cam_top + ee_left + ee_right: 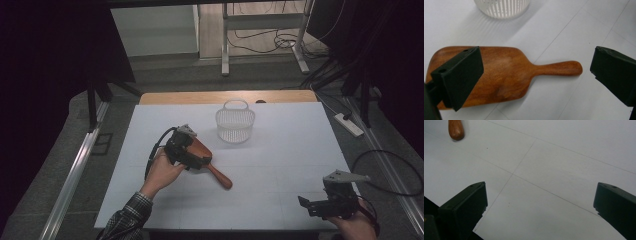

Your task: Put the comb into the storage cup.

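High view: the left gripper [200,161] hangs over the broad blade of a flat brown wooden paddle board [212,167] with a rounded handle, lying on the white table [280,150] left of centre. Its jaws stand spread wide, one over the blade, the other past the handle's tip, not visibly touching the wood. A white slotted plastic basket [235,122] stands just behind. The right gripper [312,206], jaws also spread, sits near the table's front right corner, holding nothing.

one wooden paddle [210,162], one white basket [235,122], two grippers
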{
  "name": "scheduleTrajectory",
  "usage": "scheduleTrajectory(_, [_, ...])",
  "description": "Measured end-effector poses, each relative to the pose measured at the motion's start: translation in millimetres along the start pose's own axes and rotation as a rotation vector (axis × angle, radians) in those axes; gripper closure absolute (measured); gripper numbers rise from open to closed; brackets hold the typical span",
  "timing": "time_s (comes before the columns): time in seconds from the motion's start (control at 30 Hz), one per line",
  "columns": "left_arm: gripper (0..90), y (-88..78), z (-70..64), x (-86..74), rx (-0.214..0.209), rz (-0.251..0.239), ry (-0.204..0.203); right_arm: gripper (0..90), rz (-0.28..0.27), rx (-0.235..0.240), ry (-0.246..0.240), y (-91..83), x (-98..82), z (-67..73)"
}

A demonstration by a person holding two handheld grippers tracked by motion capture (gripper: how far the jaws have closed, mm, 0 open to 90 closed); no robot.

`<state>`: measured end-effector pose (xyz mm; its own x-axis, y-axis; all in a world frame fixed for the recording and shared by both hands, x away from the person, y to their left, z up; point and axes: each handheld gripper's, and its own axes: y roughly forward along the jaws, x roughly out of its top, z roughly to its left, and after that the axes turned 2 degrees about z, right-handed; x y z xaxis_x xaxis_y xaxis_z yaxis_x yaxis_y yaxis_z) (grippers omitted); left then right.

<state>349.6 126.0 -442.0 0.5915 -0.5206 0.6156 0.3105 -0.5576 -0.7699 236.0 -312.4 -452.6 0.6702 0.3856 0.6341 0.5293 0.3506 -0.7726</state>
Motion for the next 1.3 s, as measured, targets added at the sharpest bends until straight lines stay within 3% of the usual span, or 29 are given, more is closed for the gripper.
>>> scheduleTrajectory(0.63, [0.0,21.9,1.7,23.1,-0.023,0.017,0.006,0.0,-0.001,-0.002,0.002,-0.2,-0.2,-0.3])
scheduleTrajectory(1.1, [0.4,40.1,-6.1,35.2,-0.021,0.039,0.038,0.0,0.001,0.001,0.002,-0.3,-0.4,-0.2])
scheduleTrajectory(1.2, [7.2,42.0,-6.1,34.4,-0.018,0.053,0.043,0.0,0.001,0.002,0.001,-0.5,-0.6,-0.1])
scheduleTrajectory(1.3, [23.8,43.8,-5.9,33.2,-0.018,0.064,0.048,0.0,0.002,0.002,0.002,-0.5,-0.6,0.0])
